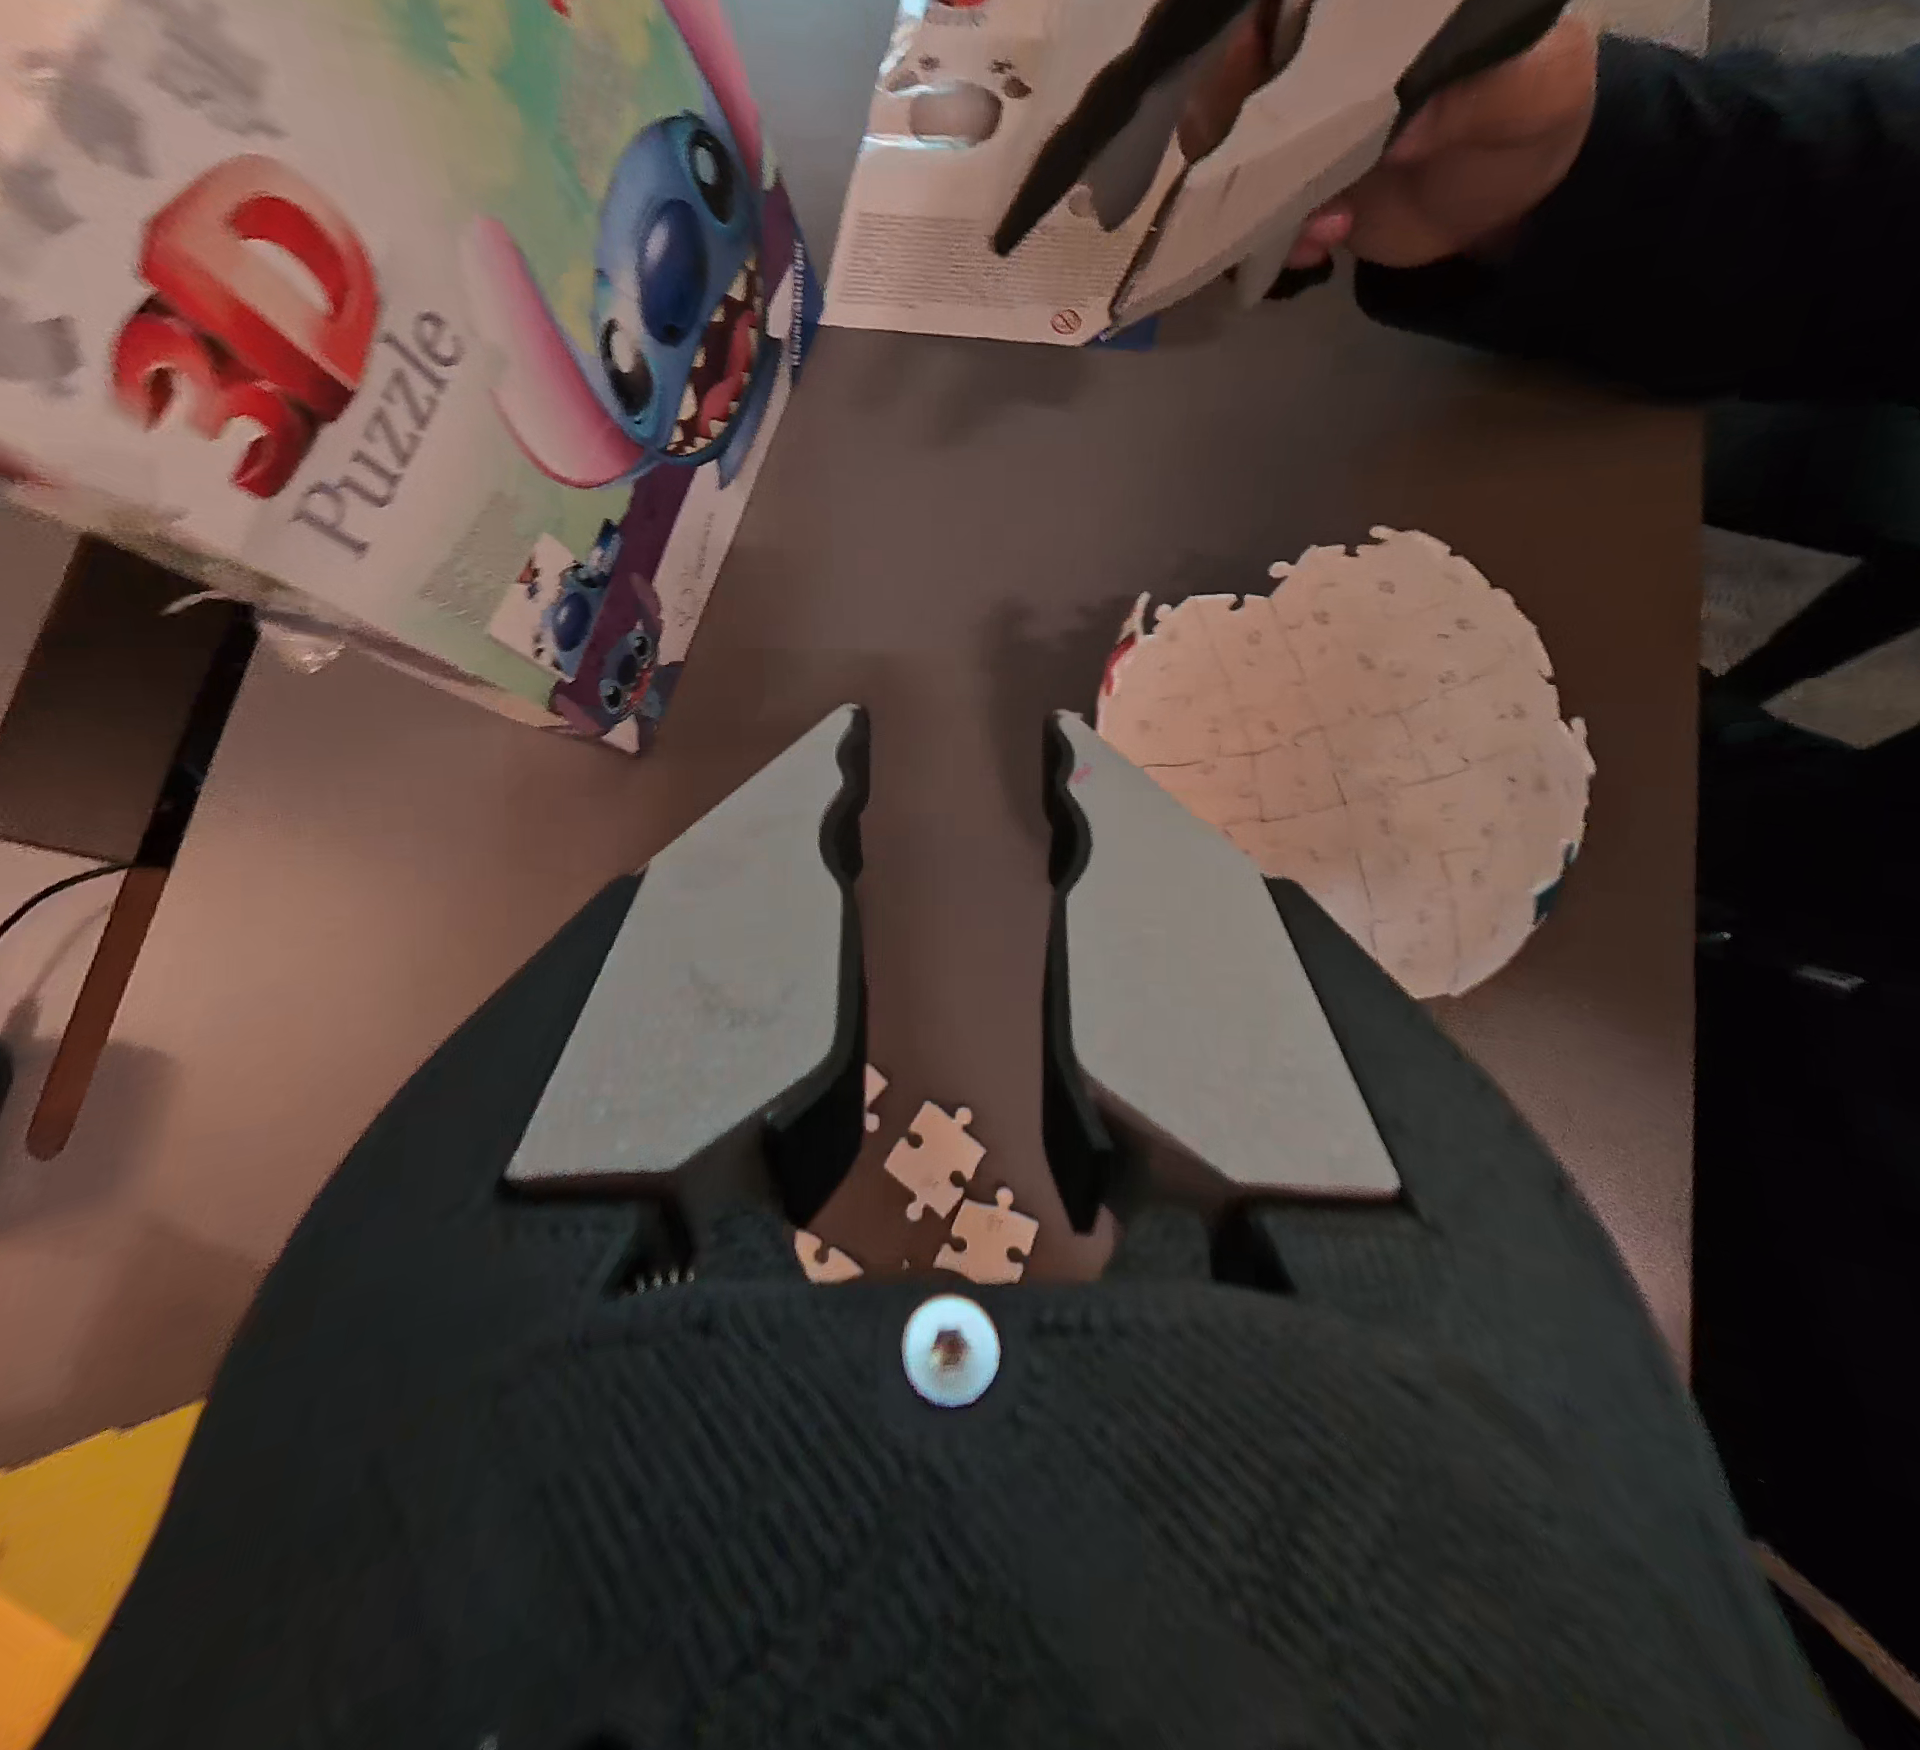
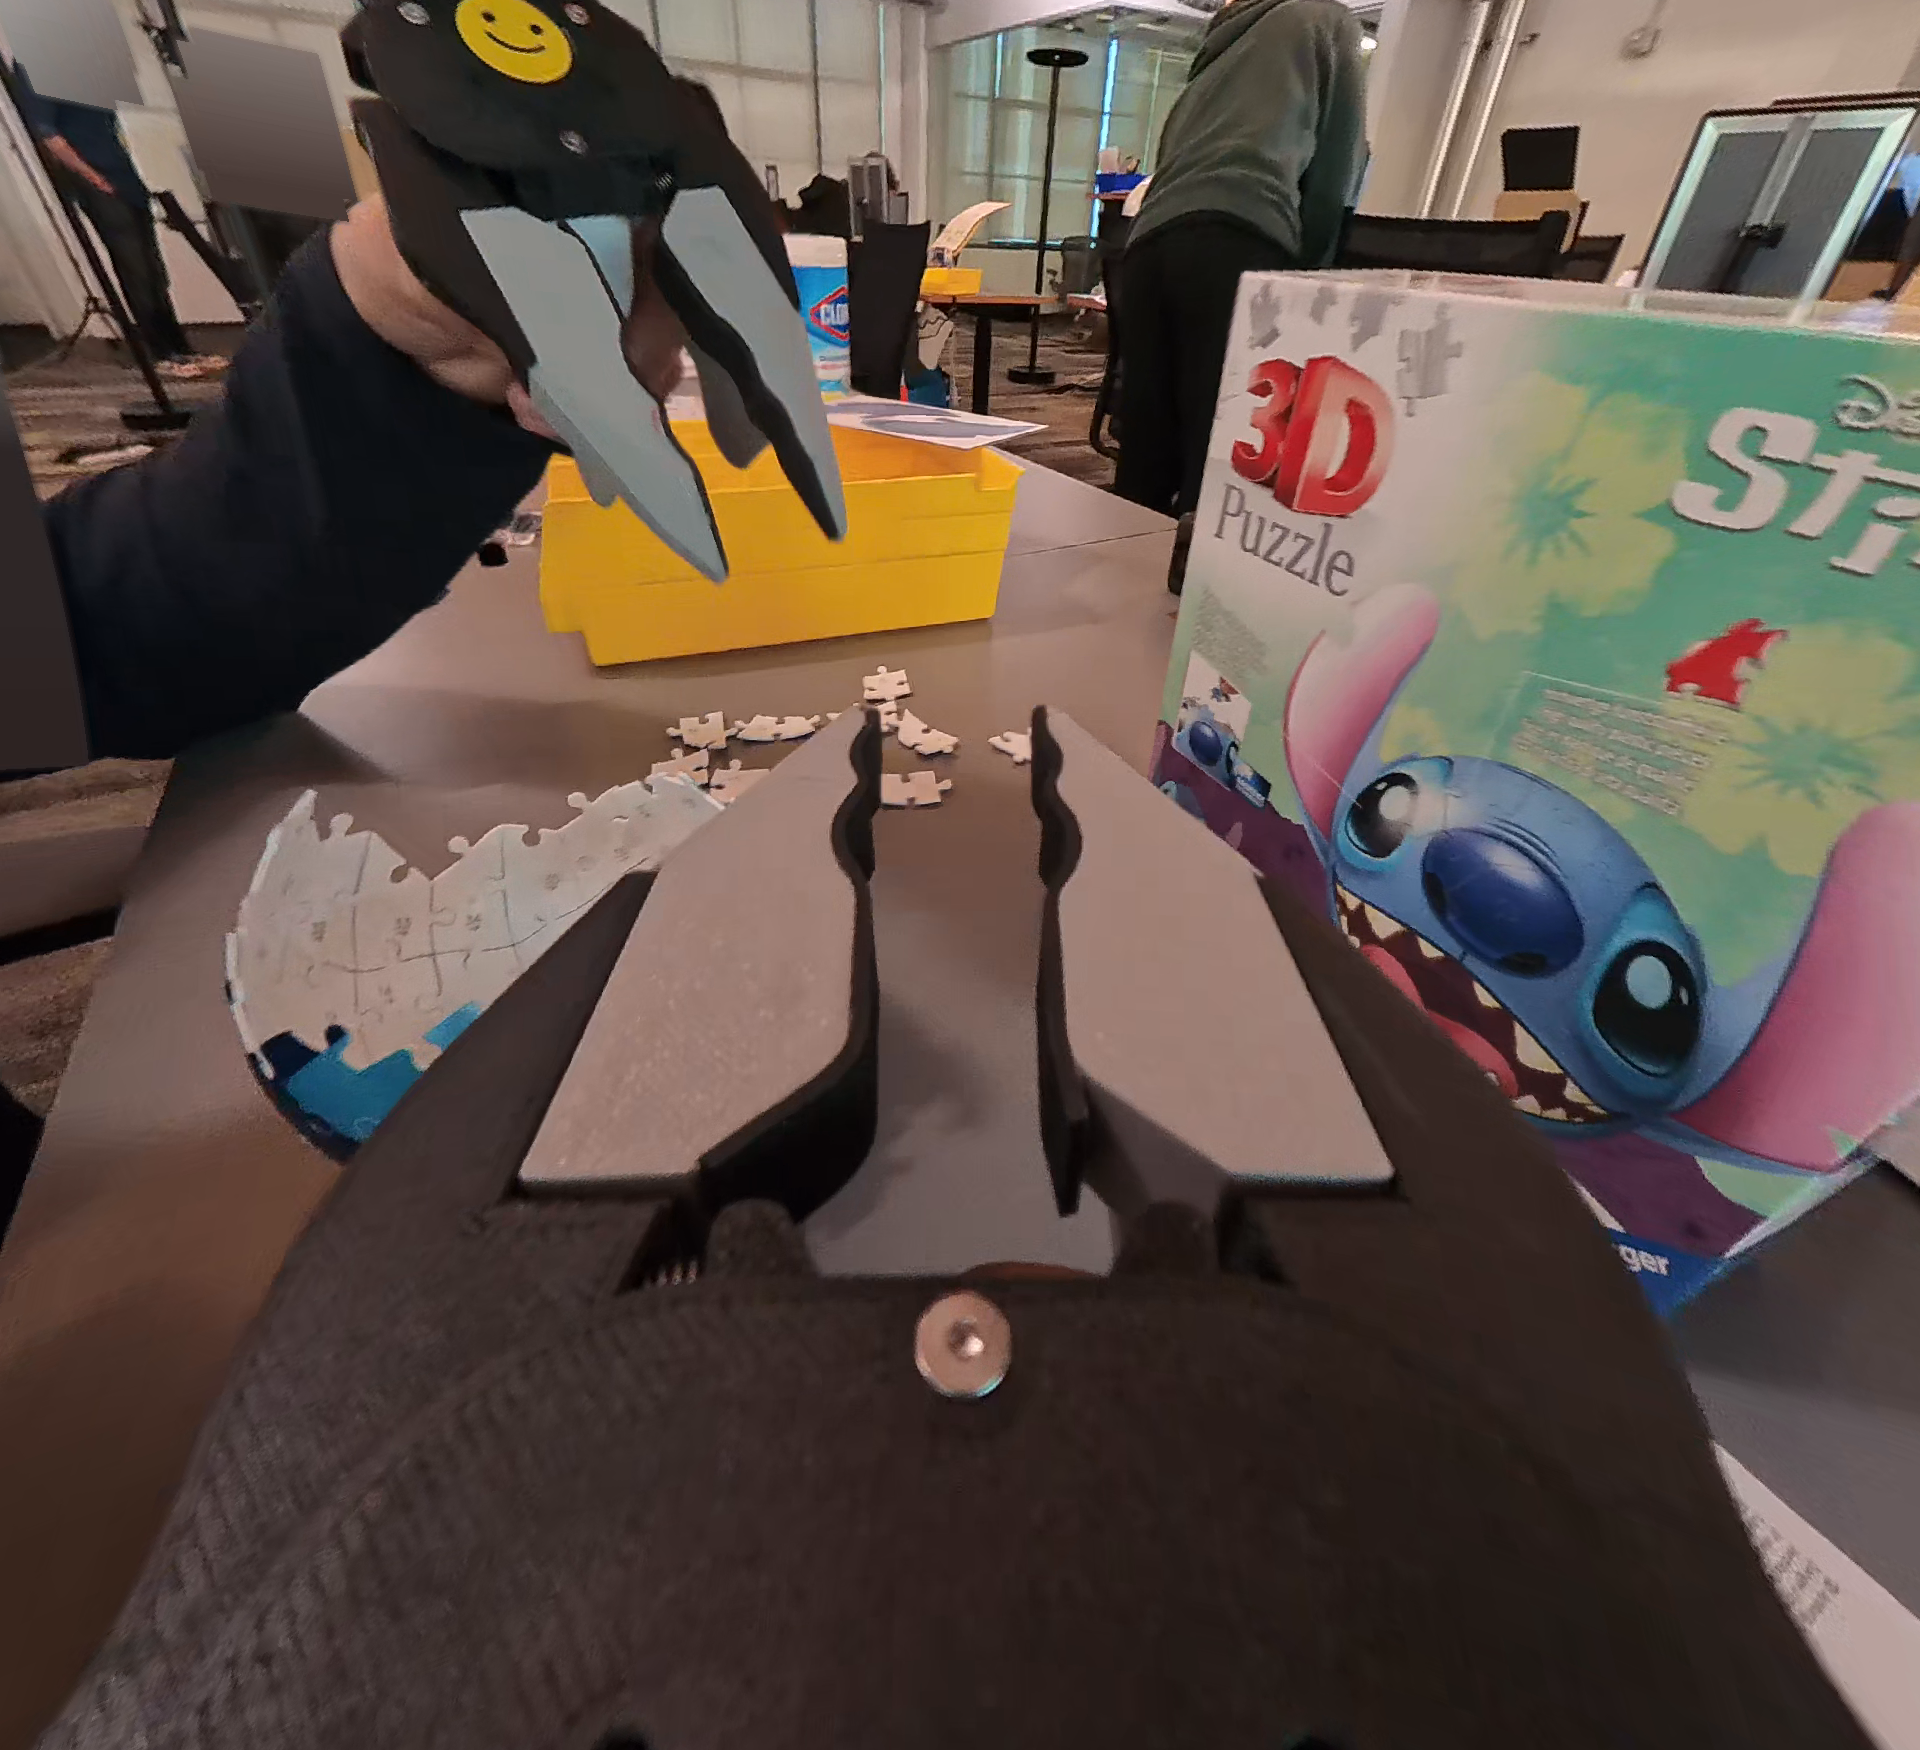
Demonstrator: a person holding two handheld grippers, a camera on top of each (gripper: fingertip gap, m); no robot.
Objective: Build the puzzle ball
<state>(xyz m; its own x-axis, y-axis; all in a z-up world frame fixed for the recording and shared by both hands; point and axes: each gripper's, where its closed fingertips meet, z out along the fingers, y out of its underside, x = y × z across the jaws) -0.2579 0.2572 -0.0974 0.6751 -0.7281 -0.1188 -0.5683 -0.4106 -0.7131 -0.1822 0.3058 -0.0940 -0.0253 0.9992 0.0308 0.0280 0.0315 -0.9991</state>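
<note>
Right wrist view: both tools, left (image 2: pixel 779 552) and right (image 2: pixel 951 734), spread empty above table (image 2: pixel 1039 620), half-built puzzle ball (image 2: pixel 353 931) near its edge.

Left wrist view dim, motion-blurred at puzzle box (image 1: pixel 364 266). Right wrist view brighter, sharp; overhead light; fisheye bending at edges.

**What I can't make out**

My right gripper (image 2: pixel 951 744) covers part of the half-built ball (image 2: pixel 416 931) and some loose pieces (image 2: pixel 894 734). The puzzle box (image 2: pixel 1558 765) runs off the right edge. In my left wrist view the box (image 1: pixel 364 246) is blurred.
</note>
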